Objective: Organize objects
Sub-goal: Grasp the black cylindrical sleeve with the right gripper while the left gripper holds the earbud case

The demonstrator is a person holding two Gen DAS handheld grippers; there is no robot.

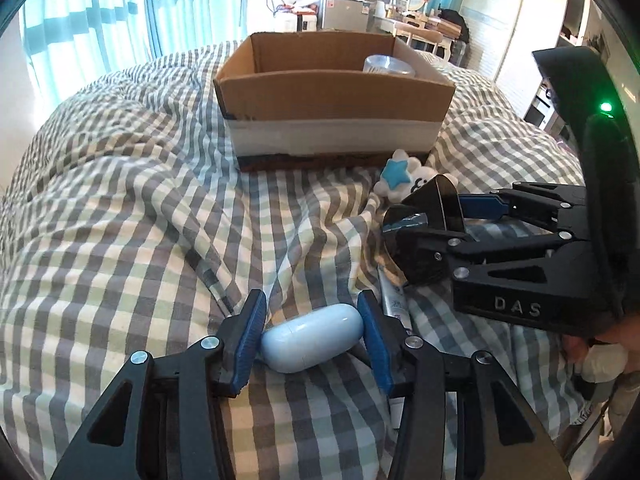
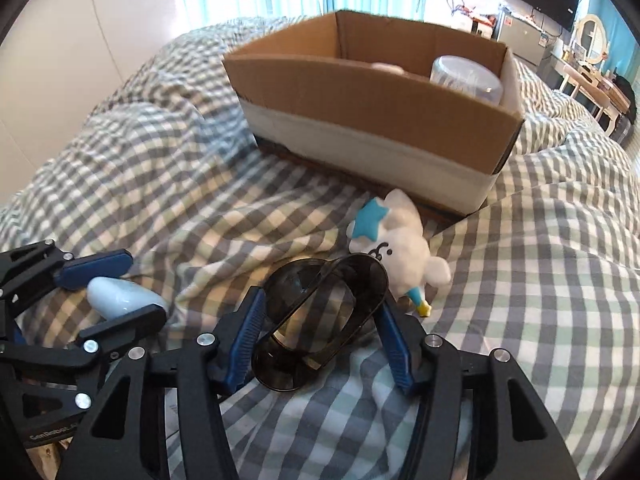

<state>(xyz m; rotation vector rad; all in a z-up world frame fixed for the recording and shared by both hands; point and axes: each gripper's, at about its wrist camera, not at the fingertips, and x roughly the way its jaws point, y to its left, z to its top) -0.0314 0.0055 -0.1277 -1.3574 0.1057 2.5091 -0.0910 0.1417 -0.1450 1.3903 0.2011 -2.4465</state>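
My left gripper (image 1: pixel 312 336) is shut on a pale blue oval case (image 1: pixel 312 343), its blue pads touching both ends, low over the checked bedding. It also shows in the right wrist view (image 2: pixel 112 296), with the case (image 2: pixel 120 296) between its fingers. My right gripper (image 2: pixel 320 320) is shut on dark sunglasses (image 2: pixel 320 320), also seen in the left wrist view (image 1: pixel 434 208). An open cardboard box (image 1: pixel 332 96) stands on the bed beyond, holding a clear plastic jar (image 2: pixel 466 78). A white plush with a blue star (image 2: pixel 396 240) lies in front of the box.
A white tube (image 1: pixel 394 300) lies on the bedding between the two grippers. The checked duvet (image 1: pixel 120 208) is rumpled with folds. A dresser, mirror and wardrobe stand far behind the bed.
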